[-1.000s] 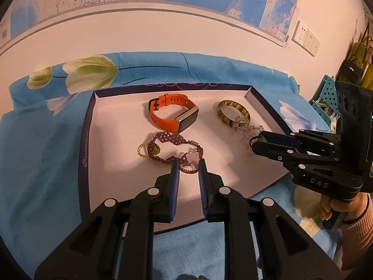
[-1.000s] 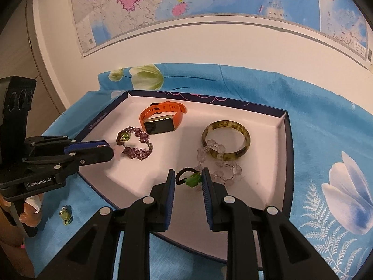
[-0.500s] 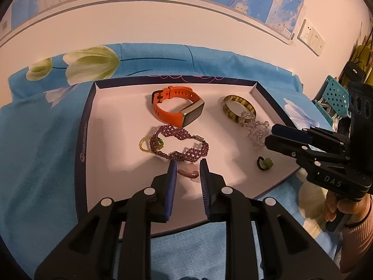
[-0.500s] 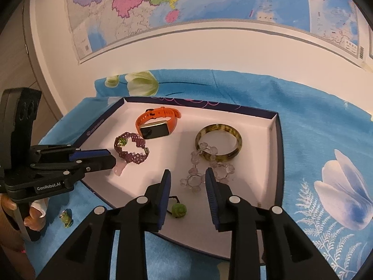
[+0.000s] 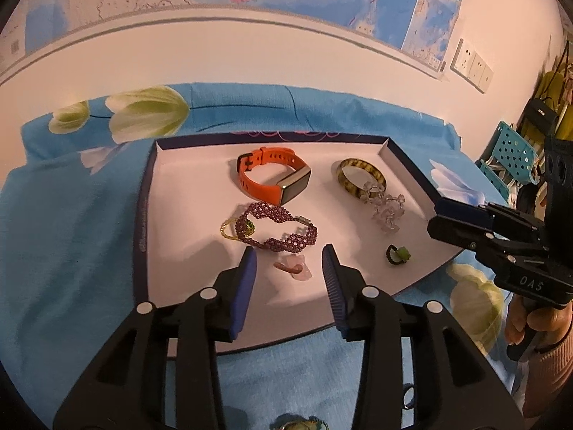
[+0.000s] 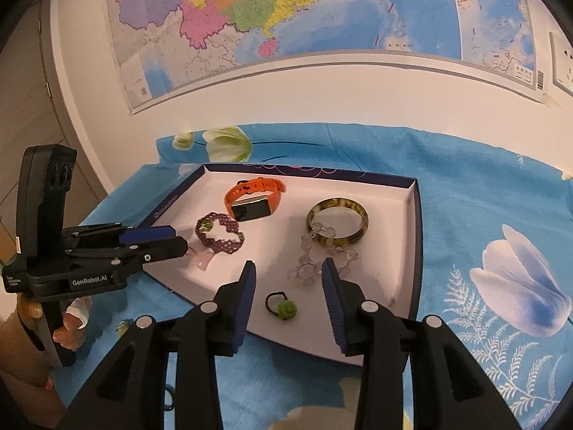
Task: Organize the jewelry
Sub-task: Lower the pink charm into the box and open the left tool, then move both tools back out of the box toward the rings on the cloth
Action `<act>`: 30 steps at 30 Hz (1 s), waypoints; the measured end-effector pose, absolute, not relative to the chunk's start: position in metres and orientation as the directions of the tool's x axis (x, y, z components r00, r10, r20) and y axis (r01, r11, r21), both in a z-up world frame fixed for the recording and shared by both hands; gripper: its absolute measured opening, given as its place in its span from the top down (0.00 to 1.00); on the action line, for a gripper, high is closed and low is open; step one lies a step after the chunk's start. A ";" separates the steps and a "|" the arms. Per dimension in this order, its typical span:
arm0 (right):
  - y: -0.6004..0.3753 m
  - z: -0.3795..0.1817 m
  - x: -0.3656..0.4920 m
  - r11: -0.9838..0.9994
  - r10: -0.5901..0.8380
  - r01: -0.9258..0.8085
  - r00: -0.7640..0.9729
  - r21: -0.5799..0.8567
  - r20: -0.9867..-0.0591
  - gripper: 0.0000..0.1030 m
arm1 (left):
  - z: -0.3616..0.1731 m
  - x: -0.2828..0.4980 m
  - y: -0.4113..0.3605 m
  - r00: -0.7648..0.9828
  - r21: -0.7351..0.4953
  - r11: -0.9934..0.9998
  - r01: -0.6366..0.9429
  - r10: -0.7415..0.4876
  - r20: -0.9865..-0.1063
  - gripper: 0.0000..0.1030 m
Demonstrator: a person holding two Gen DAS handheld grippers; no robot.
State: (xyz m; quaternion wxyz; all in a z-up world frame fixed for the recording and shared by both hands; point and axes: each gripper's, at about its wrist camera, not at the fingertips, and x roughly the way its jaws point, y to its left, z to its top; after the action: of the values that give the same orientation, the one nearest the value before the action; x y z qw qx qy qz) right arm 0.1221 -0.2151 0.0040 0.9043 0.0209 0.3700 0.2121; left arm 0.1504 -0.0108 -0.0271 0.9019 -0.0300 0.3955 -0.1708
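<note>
Both jaws opened wide: I dropped pink ring [image 5: 293, 268] from left gripper [image 5: 289, 273], green ring [image 6: 282, 307] from right gripper [image 6: 287, 286], into tray [image 5: 147, 193]. Two placements done.

A surface draped in a blue floral cloth [image 6: 465, 186] is carrying a shallow navy-rimmed tray [image 6: 415, 236], which is sitting at the cloth's centre. A small green trinket [image 5: 297, 423] is lying on the cloth at six o'clock from the tray, beside a small dark ring [image 5: 408, 392].

In the tray [image 5: 147, 193], the watch [image 5: 274, 179] lies behind the beaded bracelet [image 5: 275, 231], bangle [image 5: 361, 177] to their right.
</note>
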 end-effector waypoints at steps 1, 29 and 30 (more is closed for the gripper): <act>-0.215 0.005 0.120 0.907 0.403 -0.371 0.636 0.198 -0.658 0.64 | -0.024 0.147 -0.009 0.639 -0.186 0.941 0.283 -0.329 -0.695 0.63; -0.158 -0.005 0.041 0.802 0.538 -0.551 0.497 0.231 -0.681 0.55 | -0.026 0.051 0.033 0.668 -0.146 0.943 0.300 -0.316 -0.673 0.60; -0.152 -0.006 0.039 0.794 0.543 -0.562 0.488 0.230 -0.683 0.55 | -0.027 0.050 0.034 0.667 -0.145 0.944 0.298 -0.315 -0.675 0.61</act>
State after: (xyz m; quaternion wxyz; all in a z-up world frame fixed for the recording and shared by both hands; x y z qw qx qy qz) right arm 0.0393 -0.1525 -0.0064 0.8624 -0.0121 0.3917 0.3206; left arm 0.0495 0.0344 -0.0274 0.9130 -0.0113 0.3718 -0.1677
